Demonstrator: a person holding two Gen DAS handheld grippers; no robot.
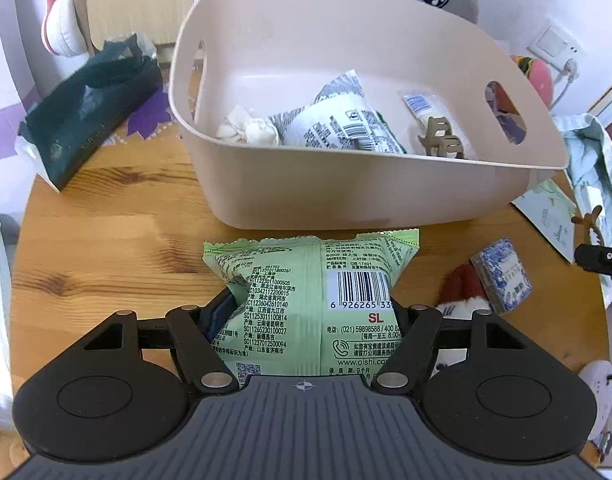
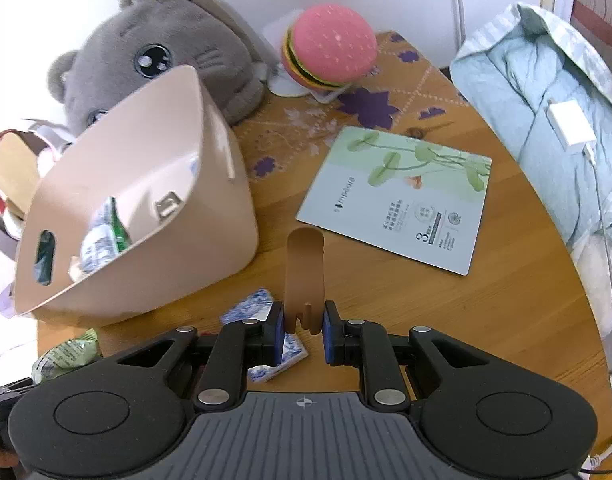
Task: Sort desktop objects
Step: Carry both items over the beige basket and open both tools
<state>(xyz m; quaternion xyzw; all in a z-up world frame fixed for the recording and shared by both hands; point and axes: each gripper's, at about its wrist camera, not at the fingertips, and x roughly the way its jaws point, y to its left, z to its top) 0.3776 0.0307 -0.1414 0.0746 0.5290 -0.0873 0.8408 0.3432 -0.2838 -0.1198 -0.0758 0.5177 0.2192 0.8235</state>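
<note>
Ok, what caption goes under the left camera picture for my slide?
Left tool squeezes a green snack bag in front of the pink basket on the wooden table.

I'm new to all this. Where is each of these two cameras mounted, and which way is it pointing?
Left wrist: sits on the left gripper, looking forward over a green snack bag in its fingers toward the bin; only the gripper shows.
Right wrist: sits on the right gripper, looking across the table past a brown hair clip it holds; only the gripper shows.
Shared: bin, snack bag, blue patterned box, plush cat.
</note>
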